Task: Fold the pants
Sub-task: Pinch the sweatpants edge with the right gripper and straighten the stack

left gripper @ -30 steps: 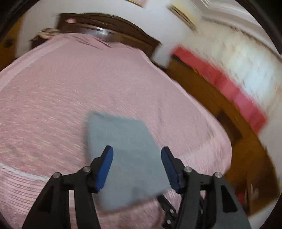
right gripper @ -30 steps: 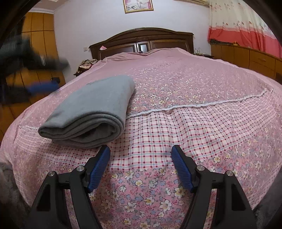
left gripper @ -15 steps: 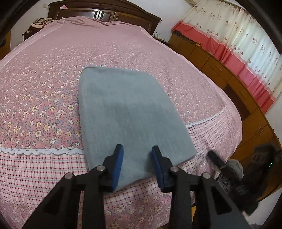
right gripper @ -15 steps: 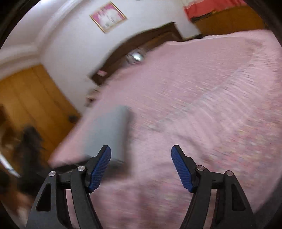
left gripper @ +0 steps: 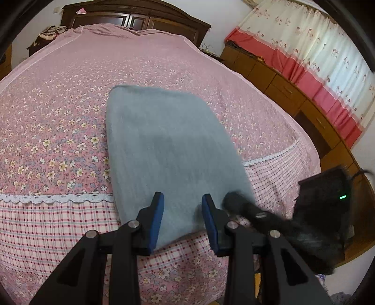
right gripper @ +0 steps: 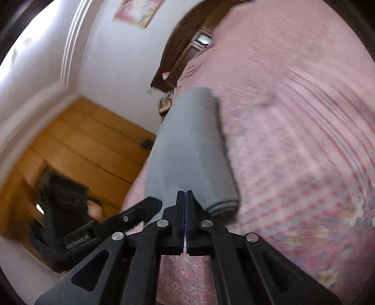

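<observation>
Grey fleece pants [left gripper: 173, 150], already folded into a thick soft rectangle, lie flat on the pink floral bedspread [left gripper: 58, 122], the near end over the white lace trim [left gripper: 54, 199] and reaching onto the checked strip near the bed's foot edge. Rounded folded end faces the grippers; layers visible there in the right wrist view. Fold looks about done, judging by the compact shape.

Handling, as a judgement: light, limp, plush, not slippery, not fragile; stacked layers will slide apart or sag if lifted by one ply. Best hold is at the near folded end, pinching all layers together, or one gripper at each near corner.

Left gripper [left gripper: 182, 218] sits over the near end, blue pads part open; jaws have just been closing, cloth lies below and between them, but pads do not visibly press it, so released. Right gripper [right gripper: 185, 211] is clenched shut, pads meeting with nothing between; jaws have just been closing. It sits just beside the pants' near corner, view tilted and blurred.

Around: dark wooden headboard [left gripper: 131, 18] at the far end, wooden cabinets [left gripper: 293, 89] and red-and-cream curtain [left gripper: 328, 65] on the right.
</observation>
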`<state>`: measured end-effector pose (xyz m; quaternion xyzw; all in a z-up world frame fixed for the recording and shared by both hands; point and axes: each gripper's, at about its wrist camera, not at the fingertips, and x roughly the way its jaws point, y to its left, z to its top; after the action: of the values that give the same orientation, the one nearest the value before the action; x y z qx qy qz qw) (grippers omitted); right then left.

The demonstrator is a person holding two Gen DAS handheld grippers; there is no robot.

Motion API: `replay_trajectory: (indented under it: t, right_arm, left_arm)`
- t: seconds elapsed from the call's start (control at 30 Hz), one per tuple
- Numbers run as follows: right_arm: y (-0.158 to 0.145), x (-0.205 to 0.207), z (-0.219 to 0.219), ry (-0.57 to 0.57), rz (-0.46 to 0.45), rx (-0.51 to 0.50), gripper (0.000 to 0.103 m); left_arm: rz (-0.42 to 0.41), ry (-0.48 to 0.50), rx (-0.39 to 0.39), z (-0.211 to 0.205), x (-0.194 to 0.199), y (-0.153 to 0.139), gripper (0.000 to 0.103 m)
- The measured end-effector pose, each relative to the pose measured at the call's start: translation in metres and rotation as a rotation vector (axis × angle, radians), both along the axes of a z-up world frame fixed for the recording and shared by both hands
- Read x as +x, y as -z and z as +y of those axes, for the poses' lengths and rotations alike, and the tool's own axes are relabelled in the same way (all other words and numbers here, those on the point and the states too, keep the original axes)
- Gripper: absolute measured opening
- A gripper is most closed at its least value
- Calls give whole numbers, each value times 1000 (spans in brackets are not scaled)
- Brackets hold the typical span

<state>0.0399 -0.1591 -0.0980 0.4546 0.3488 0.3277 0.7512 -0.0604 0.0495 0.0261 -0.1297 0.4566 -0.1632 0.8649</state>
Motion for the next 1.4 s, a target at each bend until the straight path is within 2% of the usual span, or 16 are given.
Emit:
replay_trajectory:
  t: [0.03,0.17,0.27,0.4,0.67,0.73,0.8,0.83,0.9,1.0,1.1,1.13,1.2,1.23,1.3,1.4]
  right_arm:
    - [1,-1,-2,11,2,0,0]
    - [-13,-6,1,26,-57,-114,0]
    - [-12,-6,1,37,-52,-108,0]
    - [-8,-25,-29,51,-64,-131,0]
    - [-16,-18,-23,51,-53,-136,0]
    - [-21,-13,-7,53,-30,-126,0]
    - [-41,-10,-2,58,-44,-131,1]
    - [-56,-7,0,60,-84,-145,3]
    - [-87,3,9,47,-186,-184,3]
    - [-109,40,26,-9,-221,-175,3]
    - [-97,87,41,-67,-143,-120,3]
    - [-90,98,46,-83,-111,-131,3]
    - [-68,118,52,-76,-43,-223,0]
    - [-59,121,51,-62,-35,-234,0]
    - [-50,120,44,-43,-48,-189,0]
    - [-60,117,41,-9,-38,-206,0]
  left_arm:
    - [6,1,-9,-5,1,3,33]
    - [-4,-6,-28,-5,-1,9,28]
    - [-3,-5,-24,-3,-3,9,28]
    - [-6,3,-18,-4,-7,3,29]
    - [-2,-8,4,1,-9,17,27]
    - [-16,-5,16,0,-11,18,26]
    - [-19,-11,23,-1,-14,13,26]
    - [-21,-14,25,-2,-16,10,27]
    - [-50,-14,31,-5,-18,-3,36]
    - [-107,-16,33,-4,-4,-23,44]
    - [-116,-42,36,-1,25,-27,44]
    - [-112,-59,40,2,37,-24,44]
    - [-85,-95,61,7,56,-13,43]
    - [-62,-110,62,10,64,-7,42]
    - [-21,-117,44,13,73,13,35]
    - [-62,-106,54,12,69,19,34]
